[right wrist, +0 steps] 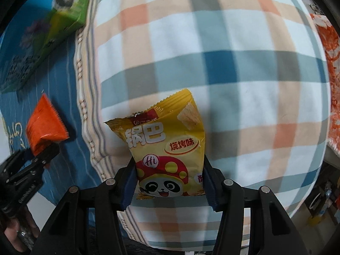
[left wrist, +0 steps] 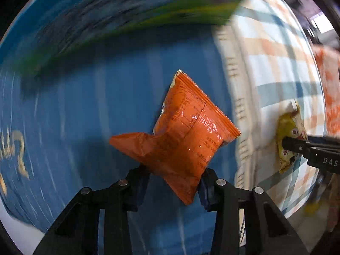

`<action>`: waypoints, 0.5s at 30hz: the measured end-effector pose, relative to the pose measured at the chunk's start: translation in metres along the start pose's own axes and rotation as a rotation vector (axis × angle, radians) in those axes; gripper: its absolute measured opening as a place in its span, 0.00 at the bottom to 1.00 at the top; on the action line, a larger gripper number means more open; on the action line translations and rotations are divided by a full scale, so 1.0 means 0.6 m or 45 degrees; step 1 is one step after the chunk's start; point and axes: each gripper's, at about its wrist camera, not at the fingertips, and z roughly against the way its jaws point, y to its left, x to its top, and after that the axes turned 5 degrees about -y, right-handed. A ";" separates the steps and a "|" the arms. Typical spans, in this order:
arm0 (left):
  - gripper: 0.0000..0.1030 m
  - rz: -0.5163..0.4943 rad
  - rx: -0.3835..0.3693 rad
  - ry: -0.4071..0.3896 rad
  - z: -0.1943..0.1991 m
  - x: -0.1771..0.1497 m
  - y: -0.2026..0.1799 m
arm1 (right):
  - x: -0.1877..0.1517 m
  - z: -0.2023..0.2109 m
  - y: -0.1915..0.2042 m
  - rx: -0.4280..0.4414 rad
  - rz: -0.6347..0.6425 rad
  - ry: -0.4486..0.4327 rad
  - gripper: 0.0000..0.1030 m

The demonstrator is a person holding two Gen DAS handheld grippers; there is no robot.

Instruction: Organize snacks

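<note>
Plaid cloth (right wrist: 212,63), left tool (left wrist: 174,182) pinching crinkled orange packet (left wrist: 182,140)

The yellow packet (right wrist: 167,148) bore "锅巴", with "烧烤味" in an oval and "Hi" on a mushroom cap. The right tool (left wrist: 285,144) read "DAS", cut off. The orange packet's (left wrist: 182,136) print was illegible.

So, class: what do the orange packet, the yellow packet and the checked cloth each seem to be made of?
Orange packet: glossy plastic film, judging by glare, creases and crimped seals. Yellow packet: likely the same printed film, with serrated edge. Checked cloth: matte woven fabric, probably cotton; no shine.
</note>
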 end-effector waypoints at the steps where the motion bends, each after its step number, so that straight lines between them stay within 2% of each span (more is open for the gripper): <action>1: 0.36 0.050 -0.005 0.005 0.001 -0.008 0.019 | -0.002 -0.004 0.012 0.002 0.016 0.004 0.55; 2: 0.36 0.118 -0.004 0.016 0.003 -0.032 0.042 | -0.003 -0.007 0.021 -0.002 0.032 0.010 0.55; 5: 0.36 0.226 -0.002 0.064 -0.016 -0.041 0.073 | 0.000 -0.013 0.050 -0.056 0.093 0.004 0.55; 9: 0.38 0.241 0.014 0.136 -0.058 -0.050 0.086 | 0.009 -0.011 0.076 -0.123 0.191 0.007 0.55; 11: 0.39 0.247 0.018 0.135 -0.060 -0.053 0.095 | 0.014 -0.008 0.078 -0.122 0.219 0.015 0.56; 14: 0.57 0.203 -0.039 0.128 -0.024 -0.062 0.116 | 0.021 -0.006 0.078 -0.092 0.256 0.054 0.56; 15: 0.58 0.182 -0.054 0.132 -0.017 -0.065 0.114 | 0.018 -0.009 0.081 -0.086 0.265 0.063 0.56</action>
